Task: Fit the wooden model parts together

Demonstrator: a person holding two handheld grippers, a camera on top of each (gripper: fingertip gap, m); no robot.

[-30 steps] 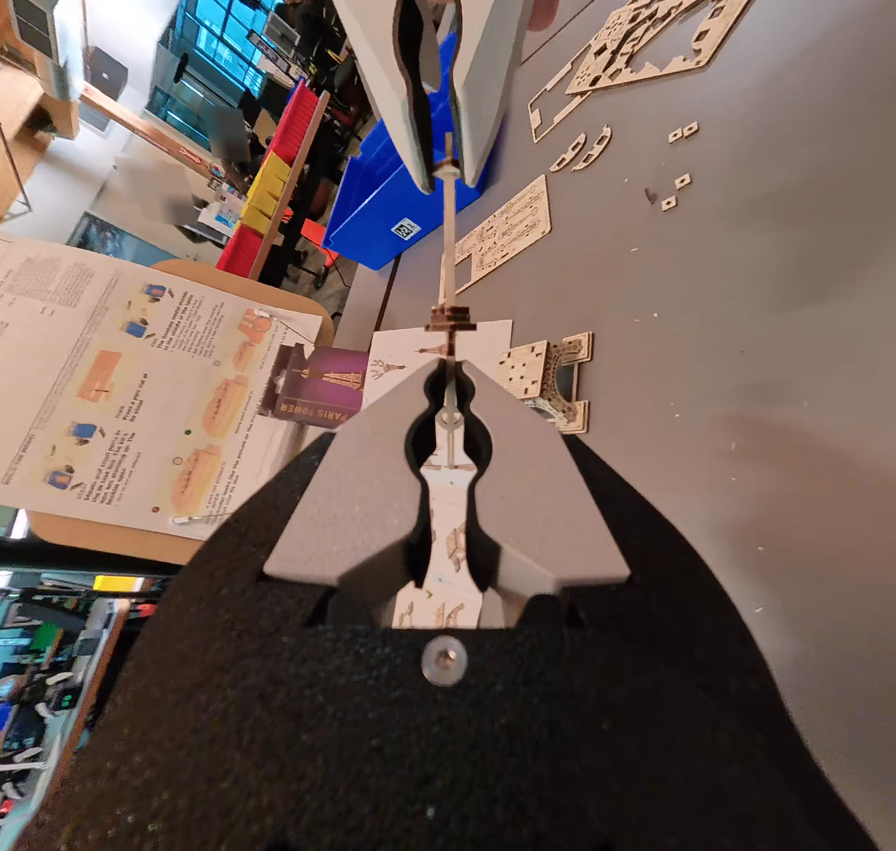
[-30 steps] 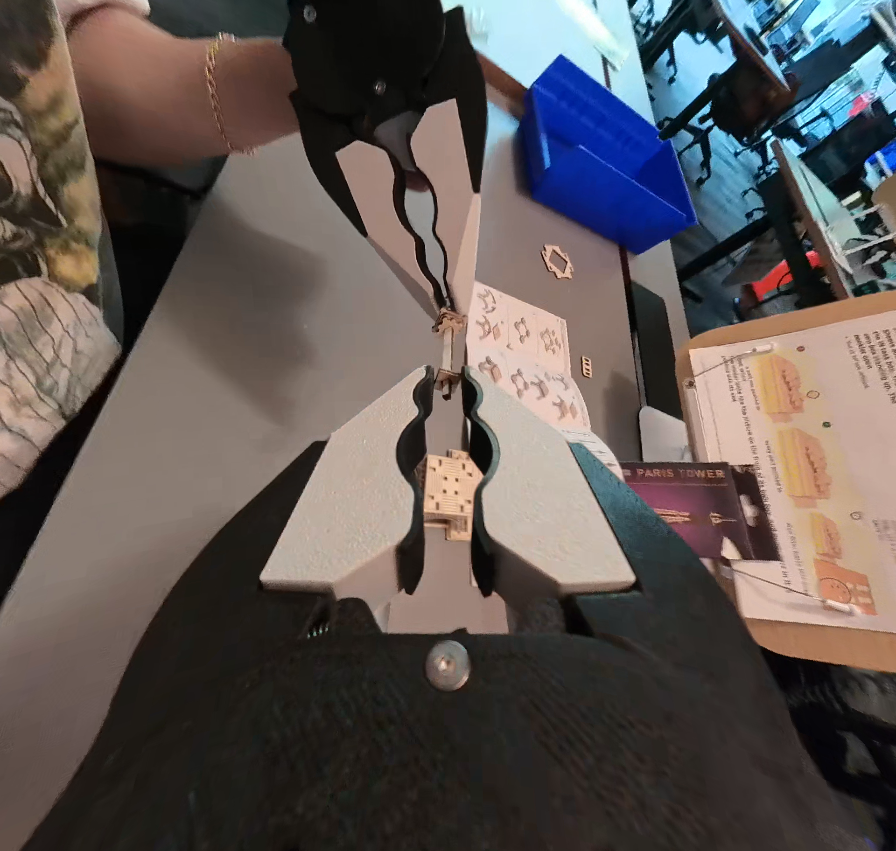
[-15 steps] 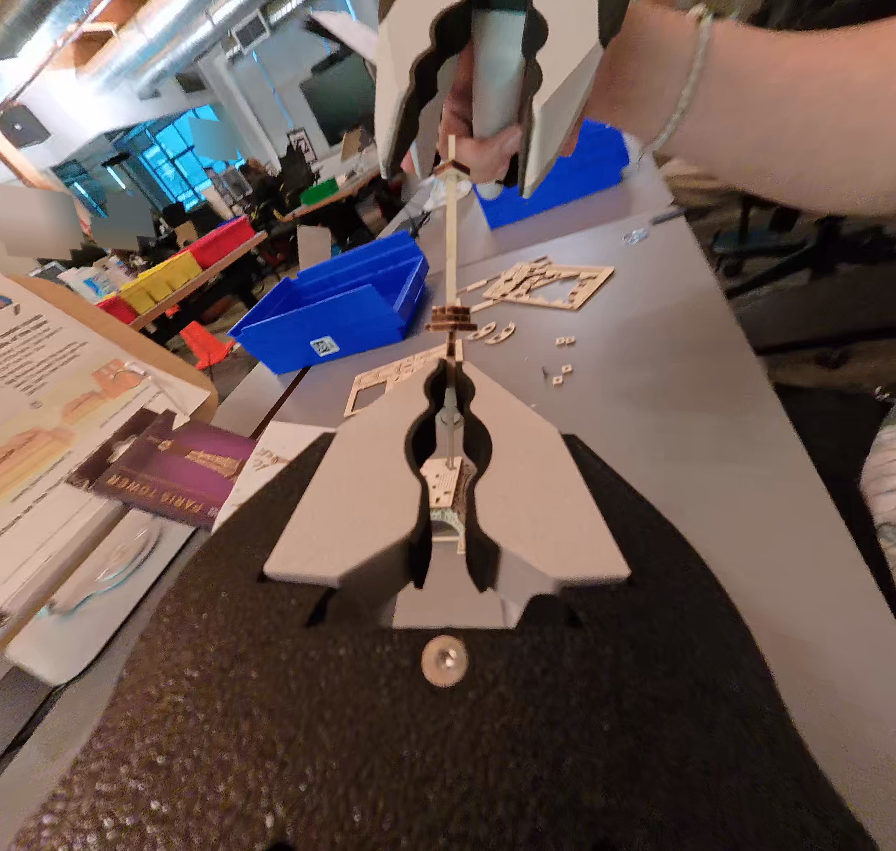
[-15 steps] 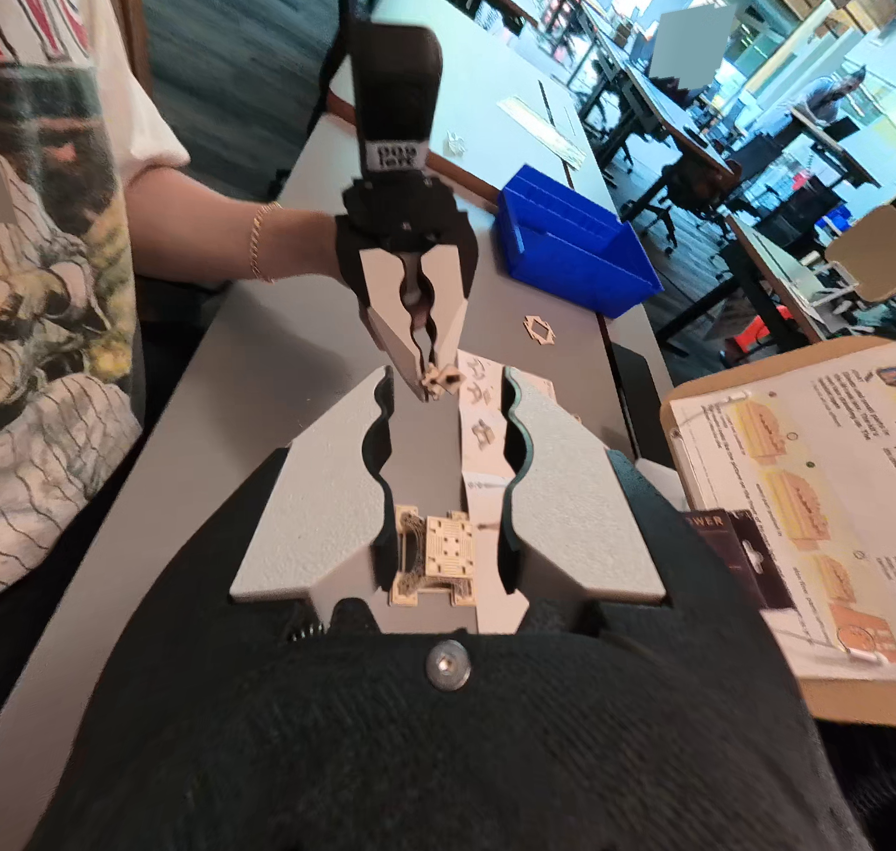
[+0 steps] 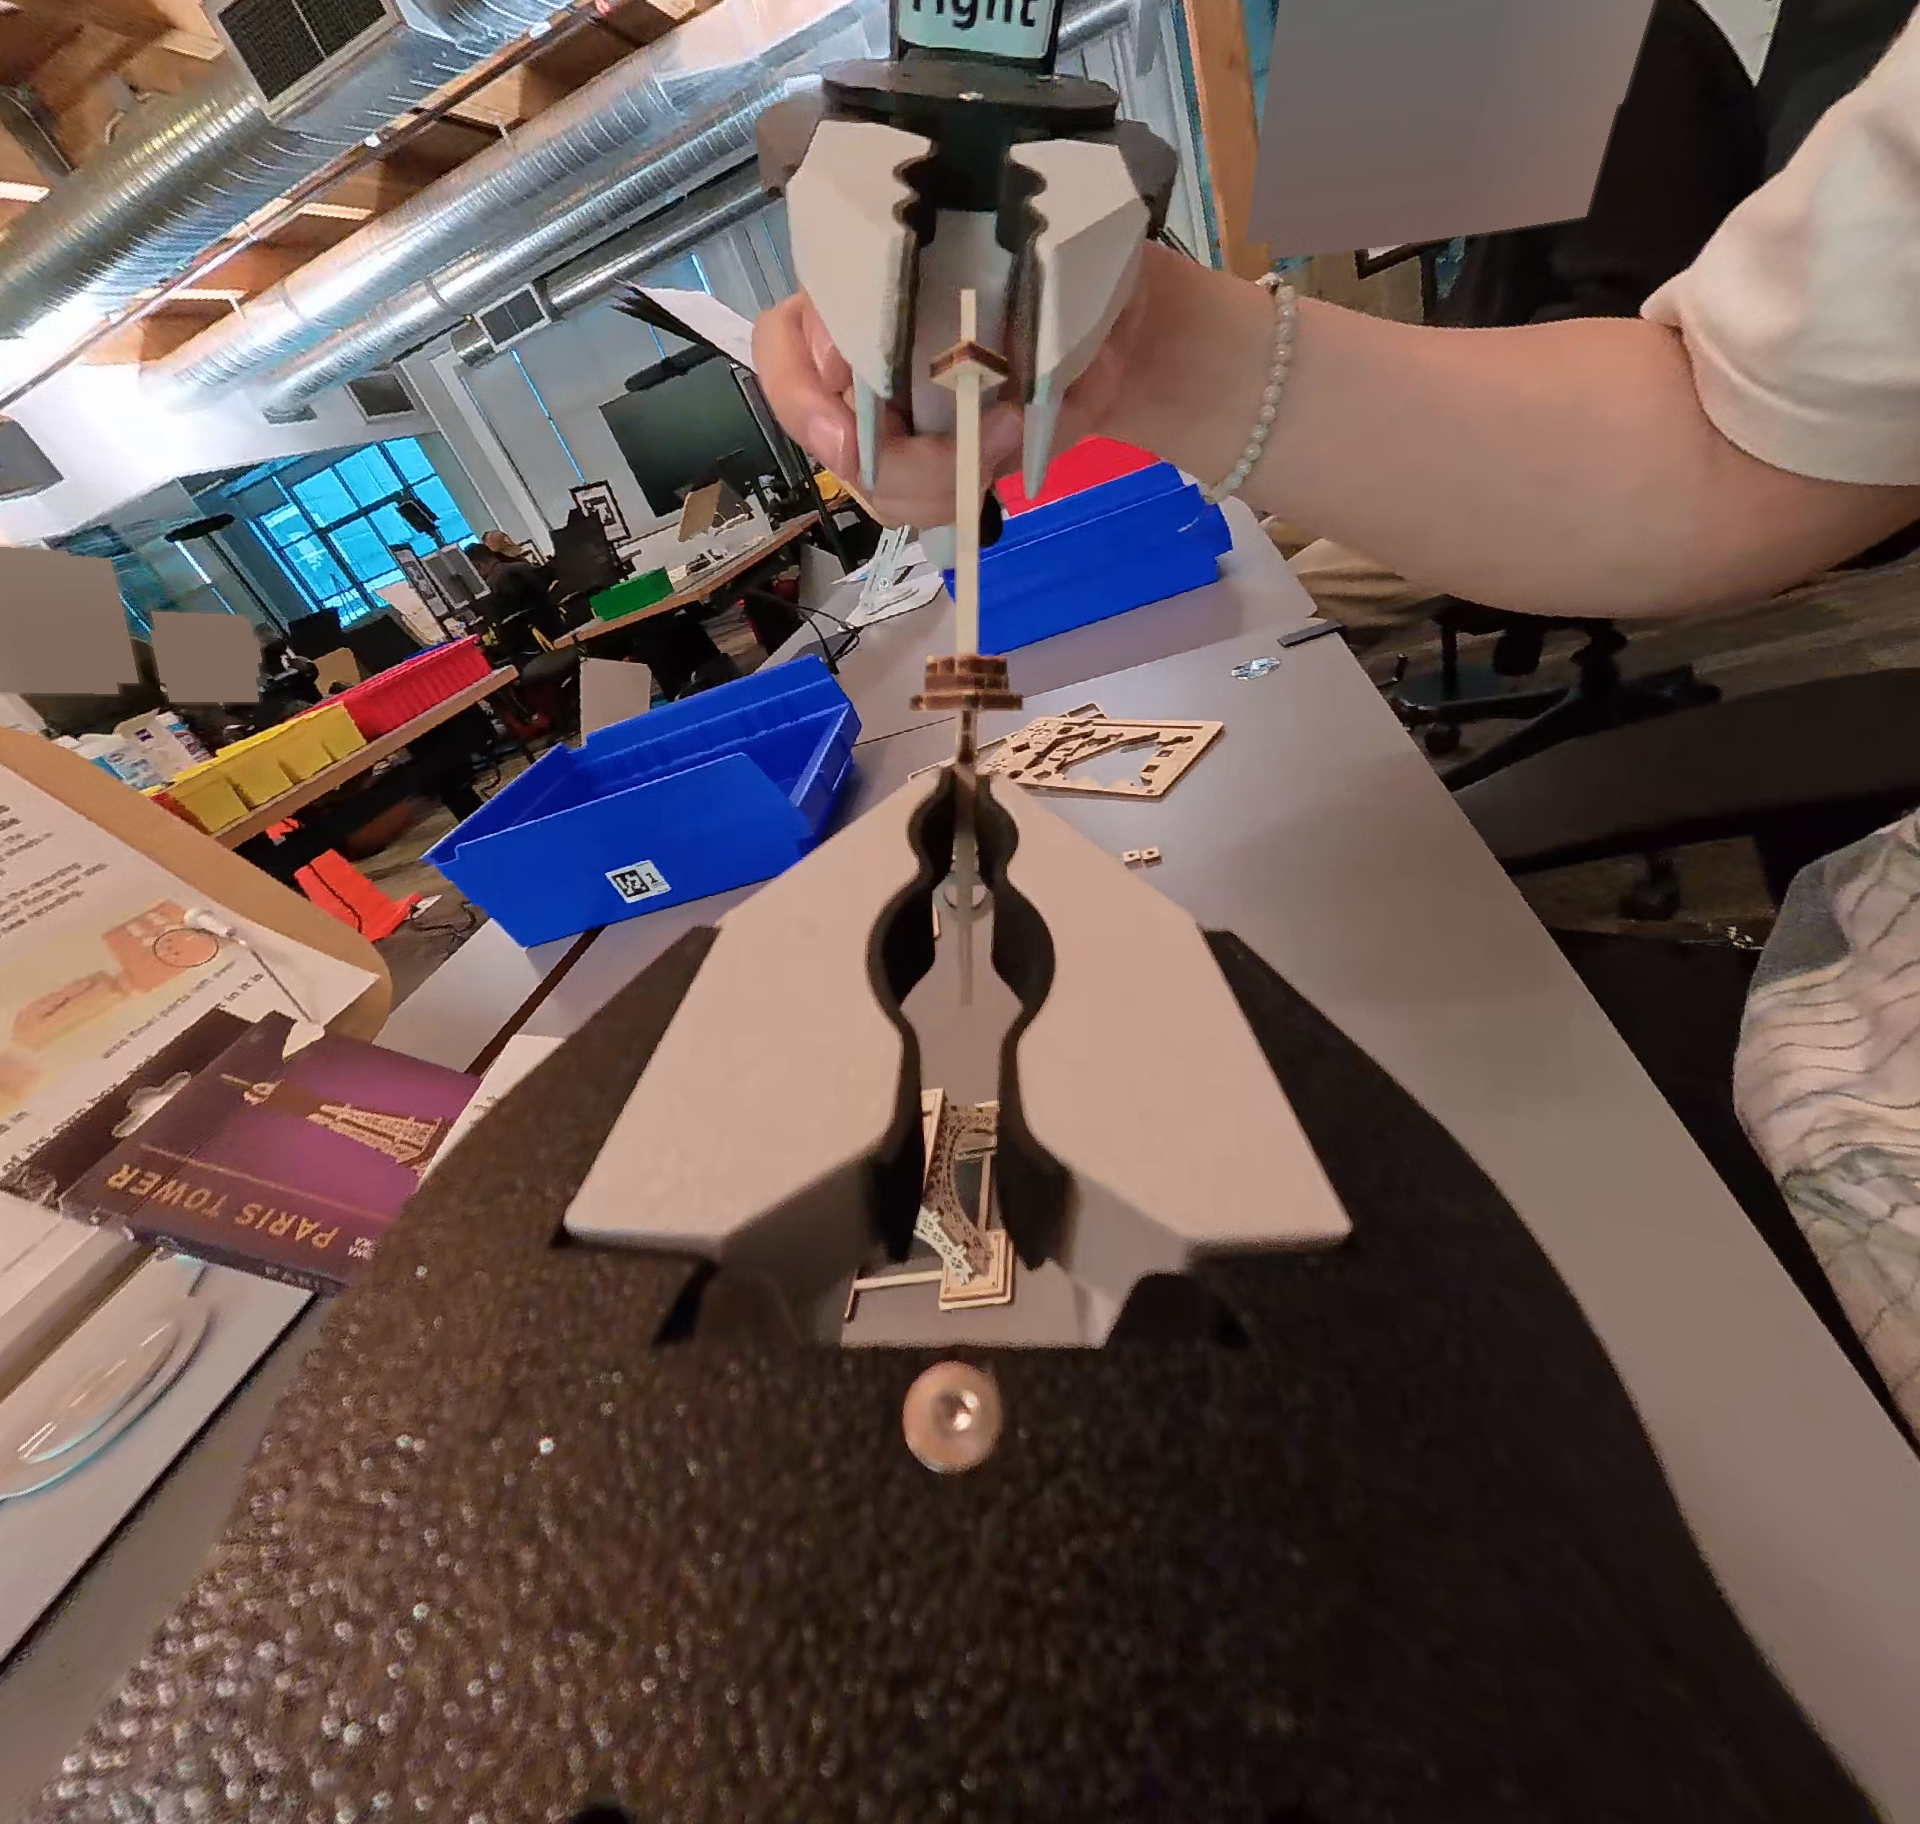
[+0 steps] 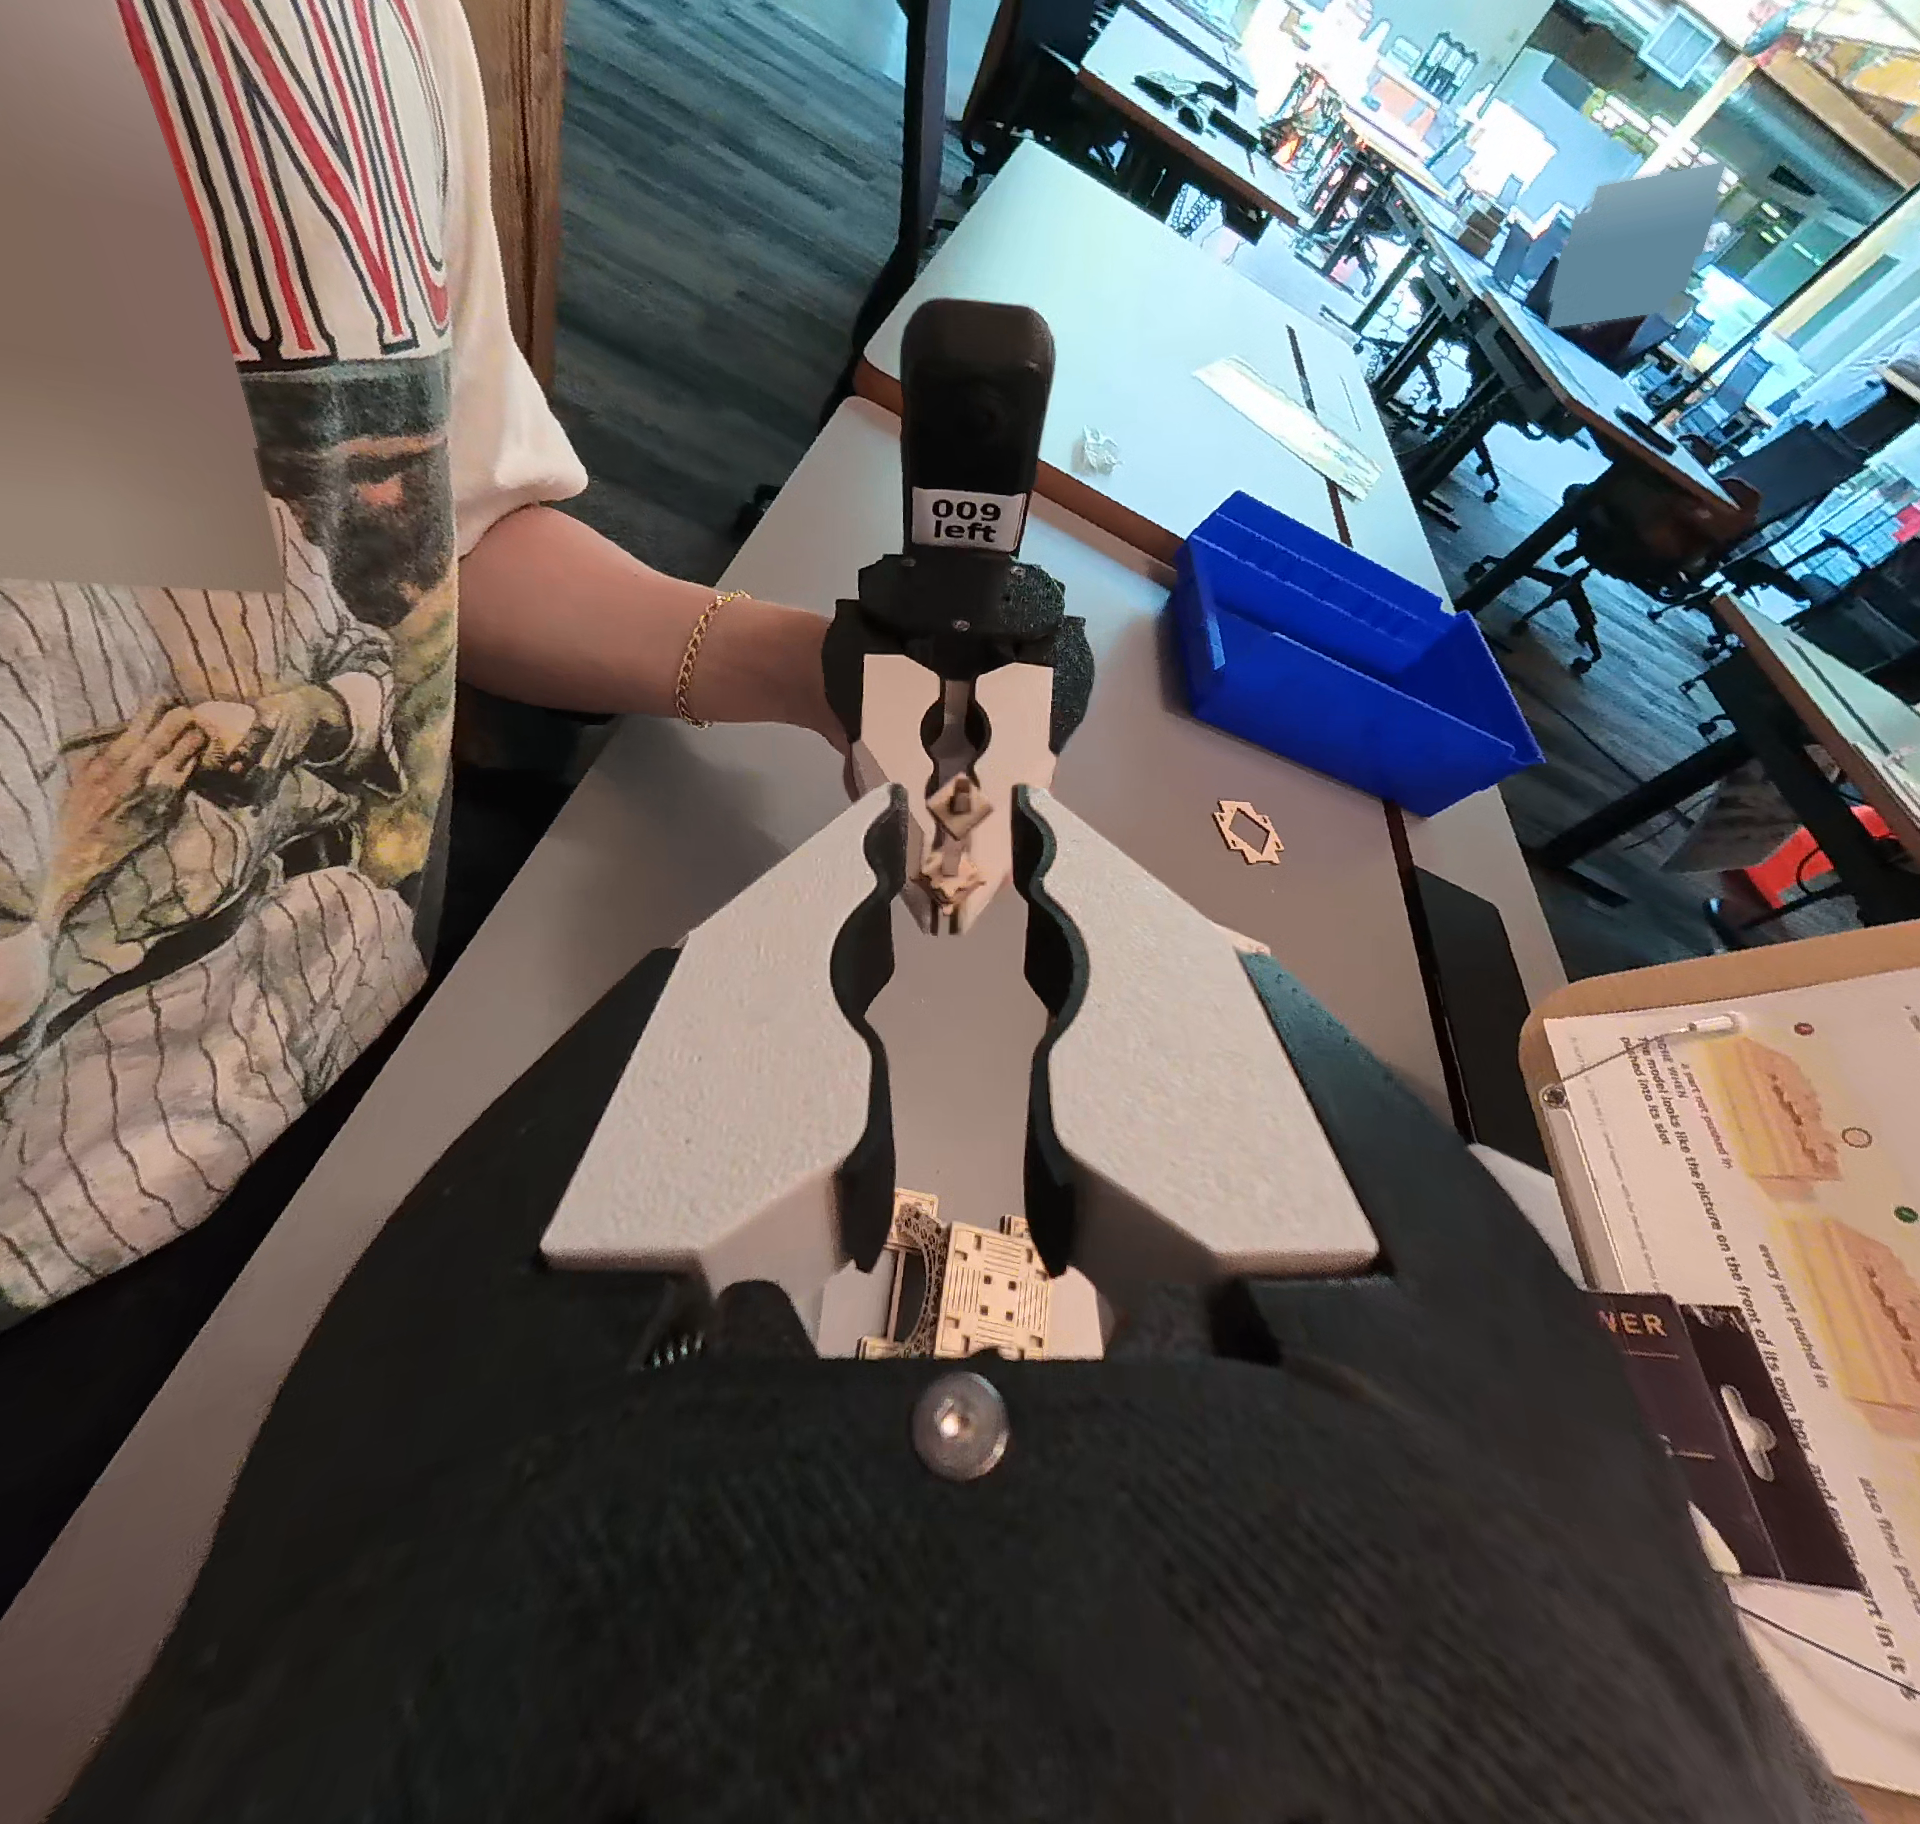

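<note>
Wooden and pale, the thin spire (image 5: pixel 967 548) of the tower model stands clamped at its lower end between the tips of my left gripper (image 5: pixel 964 787), whose jaws are pressed together on it. Two small square collars sit on the spire, one darker stack just above my left fingertips and one lighter piece near its top. My right gripper (image 5: pixel 956 424) faces it from the far end with its jaws spread; the spire's top rises into the gap between the right fingers (image 5: pixel 871 320) and I cannot tell whether it touches them. In the right wrist view my right gripper (image 6: pixel 956 803) frames the left gripper (image 6: pixel 951 901) and the spire (image 6: pixel 954 844) seen end-on.

Below both grippers, on the grey table (image 5: pixel 1351 943), lies the tower base (image 6: pixel 971 1291), its latticed legs and a flat slotted square plate showing through the gaps. A punched-out wooden sheet (image 5: pixel 1101 751) lies farther along the table with tiny loose pieces near it. A blue bin (image 5: pixel 644 818) sits just beyond, a purple kit card (image 5: pixel 281 1161) and a clipboard with instructions (image 5: pixel 94 953) to my left. A small diamond-shaped part (image 6: pixel 1247 832) lies near a second blue bin (image 6: pixel 1340 662).
</note>
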